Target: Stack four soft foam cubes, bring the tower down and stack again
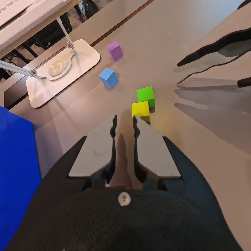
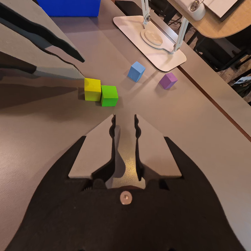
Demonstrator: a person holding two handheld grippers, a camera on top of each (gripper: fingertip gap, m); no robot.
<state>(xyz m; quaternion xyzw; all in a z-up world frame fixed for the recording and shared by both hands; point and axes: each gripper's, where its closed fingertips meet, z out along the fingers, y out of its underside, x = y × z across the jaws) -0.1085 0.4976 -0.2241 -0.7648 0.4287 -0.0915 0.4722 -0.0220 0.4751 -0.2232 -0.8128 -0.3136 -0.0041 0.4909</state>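
Note:
Four foam cubes lie apart on the brown table, none stacked. The yellow cube (image 1: 140,110) (image 2: 92,89) touches the green cube (image 1: 145,95) (image 2: 109,95). The blue cube (image 1: 108,77) (image 2: 136,73) and the purple cube (image 1: 115,50) (image 2: 168,80) sit farther off, near the lamp base. My left gripper (image 1: 124,117) is open and empty, its right fingertip just in front of the yellow cube. My right gripper (image 2: 124,116) is open and empty, a little short of the green cube. Each gripper also shows in the other's view, the right gripper (image 1: 177,73) and the left gripper (image 2: 84,69).
A white lamp base (image 1: 63,73) (image 2: 150,39) with a jointed arm stands at the table's far side. A blue box (image 1: 16,163) (image 2: 69,8) stands on the table at my left. The table's far edge (image 2: 217,103) runs past the purple cube.

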